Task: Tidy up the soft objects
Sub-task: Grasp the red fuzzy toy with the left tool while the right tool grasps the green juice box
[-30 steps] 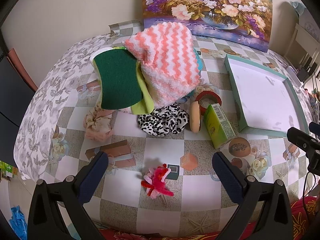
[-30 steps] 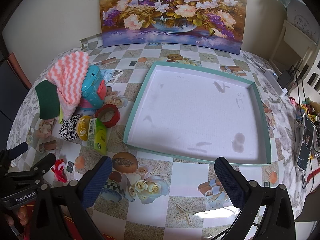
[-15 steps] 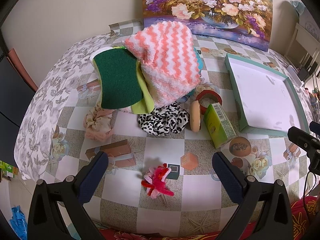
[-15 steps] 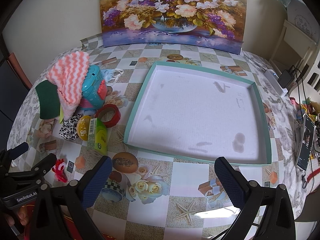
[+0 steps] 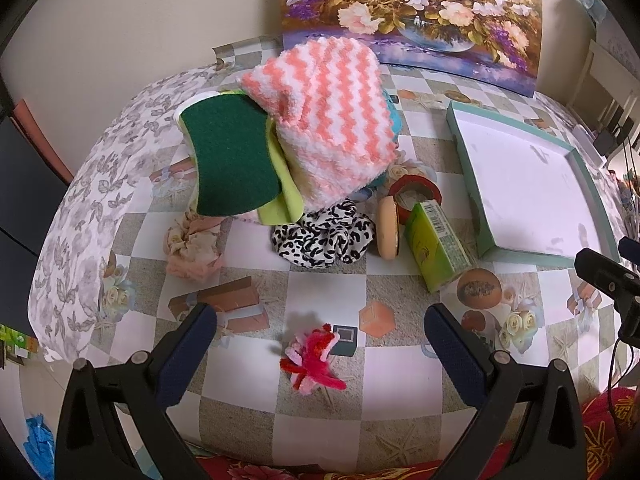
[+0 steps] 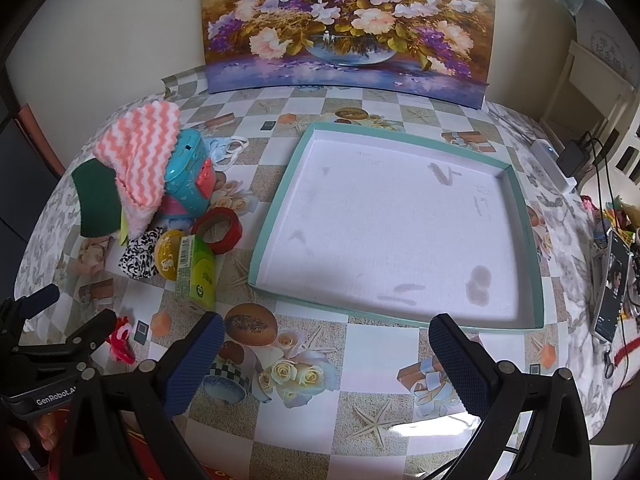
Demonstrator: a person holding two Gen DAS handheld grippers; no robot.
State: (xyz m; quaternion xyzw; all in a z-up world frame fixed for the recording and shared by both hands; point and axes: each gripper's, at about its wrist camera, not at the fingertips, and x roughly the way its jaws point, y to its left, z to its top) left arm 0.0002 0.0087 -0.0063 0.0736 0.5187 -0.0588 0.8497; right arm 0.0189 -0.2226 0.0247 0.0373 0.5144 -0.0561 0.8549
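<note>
Almost nothing has moved over the last second: both views match the earlier ones but for a slight drift of the cameras, and every object lies where it lay. The teal tray (image 6: 524, 216), the largest thing on the checked tablecloth (image 6: 380, 364), holds nothing, so the sorting appears not to have begun. All the soft things remain in the pile at the left, well apart from the tray: the pink-and-white zigzag cloth (image 5: 332, 120) drapes over a turquoise toy (image 6: 188, 172), with the green scouring sponge (image 5: 230, 160) leaning against it and a yellow-green cloth (image 5: 280, 204) beneath. In front of these sit the leopard-print scrunchie (image 5: 320, 236) and the pale peach scrunchie (image 5: 194, 244). Hard items are mixed in beside them: a green carton (image 5: 436, 244), a red tape roll (image 5: 416, 192) and a round yellow tin (image 6: 170, 254). The smallest soft piece, a red-and-pink pipe-cleaner tuft (image 5: 312, 360), lies alone near the table's front edge, between the fingers of the left gripper (image 5: 320, 344), which is spread wide and holds nothing. The right gripper (image 6: 324, 350) is likewise released, hovering before the tray's near rim
</note>
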